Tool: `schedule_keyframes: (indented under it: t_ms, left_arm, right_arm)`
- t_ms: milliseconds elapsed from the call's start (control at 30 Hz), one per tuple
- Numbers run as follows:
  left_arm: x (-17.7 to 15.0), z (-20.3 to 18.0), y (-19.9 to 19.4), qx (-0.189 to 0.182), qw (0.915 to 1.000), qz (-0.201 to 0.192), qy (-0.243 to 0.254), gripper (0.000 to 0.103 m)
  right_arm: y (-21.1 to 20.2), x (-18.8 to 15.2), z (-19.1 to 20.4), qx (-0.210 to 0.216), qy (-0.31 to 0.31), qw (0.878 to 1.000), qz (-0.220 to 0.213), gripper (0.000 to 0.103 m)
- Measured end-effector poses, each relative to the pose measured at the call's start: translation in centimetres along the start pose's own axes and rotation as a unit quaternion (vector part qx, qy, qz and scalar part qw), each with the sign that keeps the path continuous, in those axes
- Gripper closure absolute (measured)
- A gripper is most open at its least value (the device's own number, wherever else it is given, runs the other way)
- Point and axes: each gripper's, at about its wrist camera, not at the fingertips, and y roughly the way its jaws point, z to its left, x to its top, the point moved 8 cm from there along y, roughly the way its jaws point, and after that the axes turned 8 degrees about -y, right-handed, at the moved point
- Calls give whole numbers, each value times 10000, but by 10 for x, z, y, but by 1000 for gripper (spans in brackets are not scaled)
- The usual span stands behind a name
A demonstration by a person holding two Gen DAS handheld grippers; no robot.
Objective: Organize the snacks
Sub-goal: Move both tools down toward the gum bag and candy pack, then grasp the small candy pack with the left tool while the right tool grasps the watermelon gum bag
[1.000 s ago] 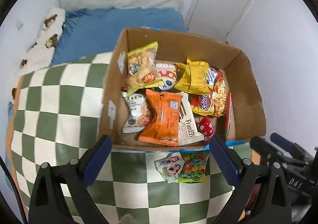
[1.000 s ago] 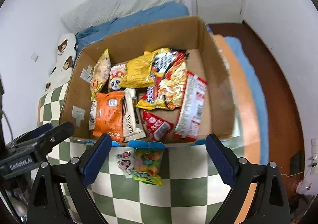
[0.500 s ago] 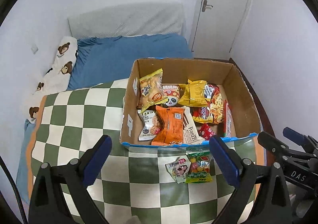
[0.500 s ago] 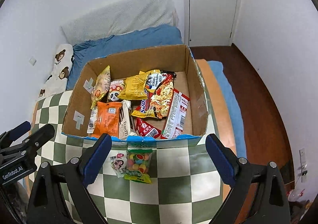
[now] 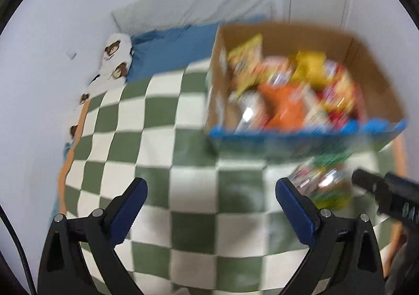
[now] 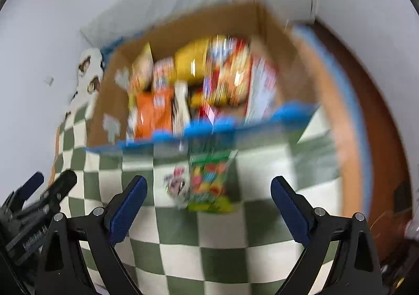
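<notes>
Both views motion-blurred. Cardboard box (image 6: 204,80) on checkered blanket (image 5: 146,137) holds most snack packets. Candy bag (image 6: 209,185) and small packet (image 6: 176,185) lie outside, just before box front; these left to sort. Left hand-held gripper (image 5: 210,206) wide open, empty. Right hand-held gripper (image 6: 208,203) wide open, empty, aimed at candy bag.

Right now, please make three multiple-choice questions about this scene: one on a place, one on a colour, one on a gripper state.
1. Where do the loose candy packets lie?
A. inside the box
B. on the checked blanket, in front of the box
C. on the floor

2. What colour is the tape on the cardboard box's near rim?
A. blue
B. red
C. black

3. How is the right gripper?
A. shut on a packet
B. shut, empty
C. open, empty

Answers: 1 B, they rest on the blanket squares; 2 A, a blue strip; 3 C, fingers spread apart.
</notes>
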Motion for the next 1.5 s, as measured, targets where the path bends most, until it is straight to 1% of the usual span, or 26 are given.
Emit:
schedule_keyframes:
  t_ms: [100,167,200,233,300,333,433,467,533,633,700,733,767,800,833,867,967,1000,1033,1067,1167,1267,1333,1400,1433,1500]
  left_arm:
    - [-18,4,23,84,9994,291,185,3]
    - [-25,2,31,72,9986,421,314,3]
    - [-28,-3,35,14,9981,470,399,3]
    - [-29,-7,36,-30,9977,499,450,3]
    - [-30,-21,39,-274,9960,660,537,3]
    - [-29,-27,41,-379,9952,733,535,3]
    - [-29,-51,49,-930,9883,1175,294,3]
    - [-29,-63,54,-1168,9832,1394,156,3]
    - [-31,-81,65,-1489,9730,1766,-50,3]
    - [-34,-102,85,-1757,9584,2214,-390,3]
    - [-36,-113,97,-1868,9510,2400,-554,3]
    - [-37,-116,100,-1897,9497,2421,-587,7]
    - [-37,-119,102,-1883,9508,2393,-579,19]
    - [-37,-121,103,-1780,9556,2292,-507,28]
    - [-37,-122,104,-1706,9583,2252,-432,47]
    - [-41,-122,104,-1618,9611,2216,-321,49]
    - [-49,-120,99,-1527,9655,2102,-163,50]
    - [-54,-117,95,-1457,9684,2024,-70,51]
    - [-60,-114,92,-1409,9698,1991,-14,51]
    - [-64,-112,90,-1400,9700,1985,-1,51]
    - [-84,-102,76,-1486,9674,2051,-24,51]
    - [-90,-93,53,-1707,9637,2049,-149,51]
    - [-85,-89,35,-1872,9619,1980,-217,51]
    - [-69,-88,7,-2086,9612,1785,-253,51]
    - [-59,-88,-4,-2176,9609,1692,-269,51]
    - [-26,-89,-33,-2421,9593,1428,-290,51]
  right_arm:
    - [55,-16,3,40,206,9990,384,7]
    - [81,-22,3,2,317,9983,494,12]
    - [92,-25,4,-29,340,9978,563,20]
    - [103,-28,4,-69,341,9973,640,36]
    - [114,-33,2,-264,265,9966,729,47]
    - [114,-35,1,-231,240,9970,698,48]
    - [105,-43,-9,-220,177,9967,756,49]
    - [101,-46,-15,-230,172,9965,784,49]
    - [94,-54,-28,-224,208,9959,849,49]
    - [83,-68,-49,-304,250,9948,939,49]
    - [81,-72,-57,-329,260,9944,966,47]
    - [81,-74,-60,-273,309,9942,994,43]
    - [83,-77,-62,-222,394,9933,1067,41]
    - [85,-79,-64,-168,461,9926,1113,40]
    - [88,-80,-65,-160,480,9925,1112,39]
    - [90,-80,-64,-199,457,9927,1101,39]
    - [96,-81,-63,-411,299,9924,1123,39]
    - [98,-81,-57,-476,248,9923,1116,41]
    - [99,-81,-55,-588,165,9922,1090,48]
    - [99,-82,-54,-659,91,9922,1054,48]
    - [96,-86,-49,-675,-36,9927,995,51]
    - [86,-93,-42,-432,-28,9937,1037,52]
    - [73,-95,-36,-263,-19,9946,1009,52]
    - [58,-95,-32,-115,-23,9957,917,52]
    - [48,-93,-29,-19,-28,9964,853,52]
    - [28,-81,-25,142,-32,9975,686,53]
